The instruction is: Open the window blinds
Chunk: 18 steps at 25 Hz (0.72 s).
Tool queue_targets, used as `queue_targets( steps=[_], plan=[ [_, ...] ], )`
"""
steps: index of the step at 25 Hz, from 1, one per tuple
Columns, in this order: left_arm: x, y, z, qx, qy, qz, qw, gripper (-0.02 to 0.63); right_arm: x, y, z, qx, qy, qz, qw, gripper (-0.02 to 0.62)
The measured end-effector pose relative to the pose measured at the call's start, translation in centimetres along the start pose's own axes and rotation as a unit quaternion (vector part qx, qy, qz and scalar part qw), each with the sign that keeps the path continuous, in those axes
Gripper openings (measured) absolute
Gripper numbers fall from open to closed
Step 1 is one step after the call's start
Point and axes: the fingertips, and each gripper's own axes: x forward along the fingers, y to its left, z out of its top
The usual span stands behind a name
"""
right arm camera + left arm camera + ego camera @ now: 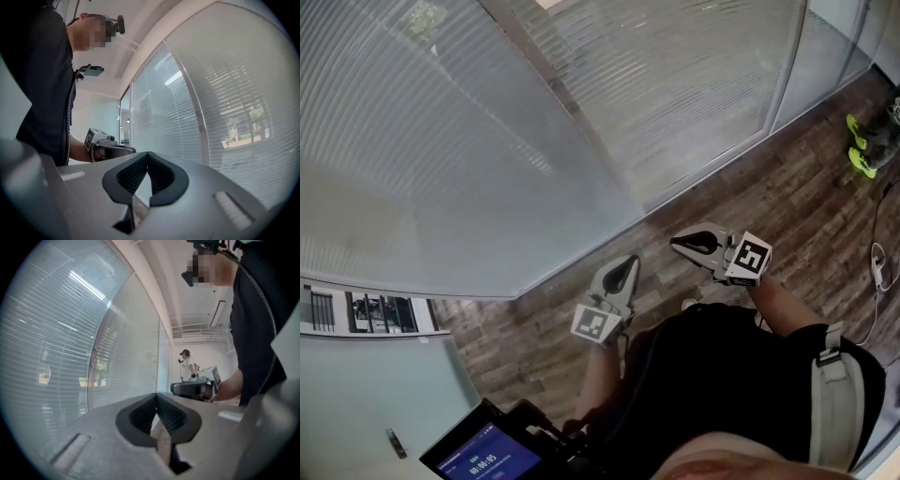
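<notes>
The blinds (441, 141) hang down over the tall window panes ahead, slats turned flat so that only faint daylight comes through; no cord or wand for them can be made out. The left gripper (630, 264) and the right gripper (678, 245) are held level over the wooden floor (769, 178), both clenched with nothing between the jaws. I judge this a carrying pose while the person approaches the window.

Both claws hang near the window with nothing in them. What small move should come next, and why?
Probably reaching toward the blinds: their slats are closed, and the left gripper and right gripper are both shut, empty and apart from them. No cord or wand shows.
</notes>
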Motion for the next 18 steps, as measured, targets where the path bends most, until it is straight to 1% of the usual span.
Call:
queue_targets(
  steps=[4, 8, 12, 18],
  plan=[
    [1.0, 0.0, 0.8, 0.007, 0.002, 0.003, 1.0000, 0.003, -0.7, -0.6, 0.4, 0.006, -0.002, 0.005, 1.000, 0.006],
    [2.1, -0.3, 1.6, 0.020, -0.002, 0.001, 0.9998, 0.003, -1.7, -1.8, 0.5, 0.011, -0.004, -0.008, 1.000, 0.006],
    [2.0, 0.2, 1.8, 0.021, 0.002, 0.010, 0.9997, 0.003, -1.4, -2.3, 0.4, 0.020, -0.011, -0.011, 1.000, 0.006],
    [0.8, 0.7, 1.2, 0.014, 0.005, 0.028, 0.9995, 0.003, -0.7, -0.9, -0.2, 0.013, 0.000, 0.014, 1.000, 0.006]
  ],
)
